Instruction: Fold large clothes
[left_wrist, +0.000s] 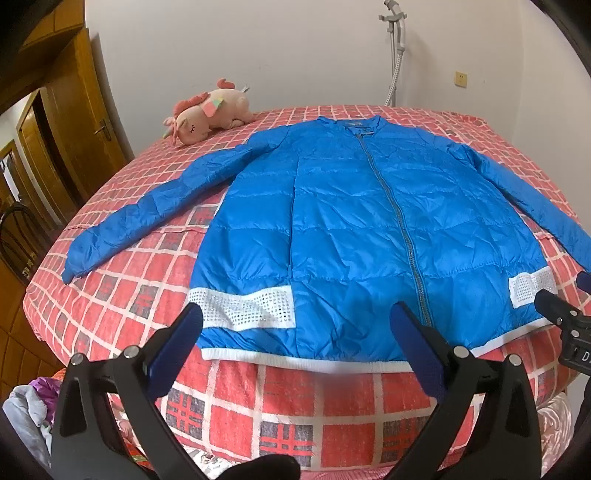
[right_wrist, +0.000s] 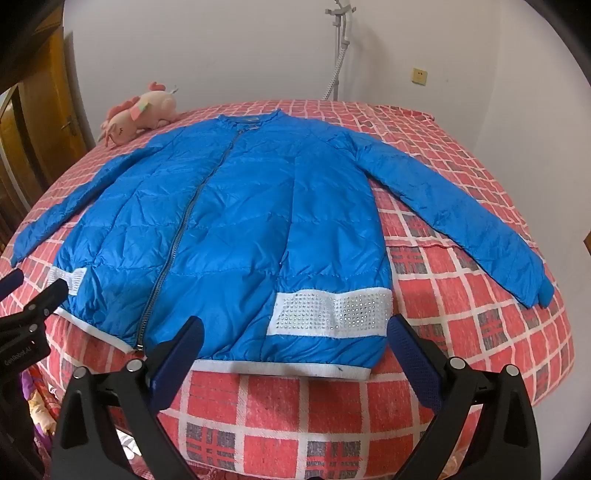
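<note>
Lying flat and face up on the bed (left_wrist: 110, 295), the blue jacket (left_wrist: 351, 221) is zipped shut, collar at the far end, white-ribbed hem (left_wrist: 314, 363) along the near edge of the mattress, both sleeves spread outward. Left tongs (left_wrist: 295, 317) hang just short of the hem, gaping wide with nothing between the blue pads, framing the left half of the hem and the studded white band (left_wrist: 243, 308). Right tongs (right_wrist: 295, 325) likewise spread wide and empty, framing the right half of the hem and its own studded band (right_wrist: 332, 312); neither pair touches cloth. Left wrist view alone shows the left sleeve (left_wrist: 140, 218) full length, cuff near the bed's left edge, plus a wooden door (left_wrist: 74, 122) and a heap of clothes (left_wrist: 26, 410) low at the left. Right wrist view alone shows the right sleeve (right_wrist: 461, 214) to its cuff, with bare checked bedspread beyond it on the right. Each view catches the other tongs at its margin. Plush toy (left_wrist: 210, 114) sits at the far left corner, just beside the left shoulder but apart from it. White stand (right_wrist: 340, 51) against the far wall. Hem sits right at the near drop of the mattress; open bedspread lies right of and beyond the jacket.
</note>
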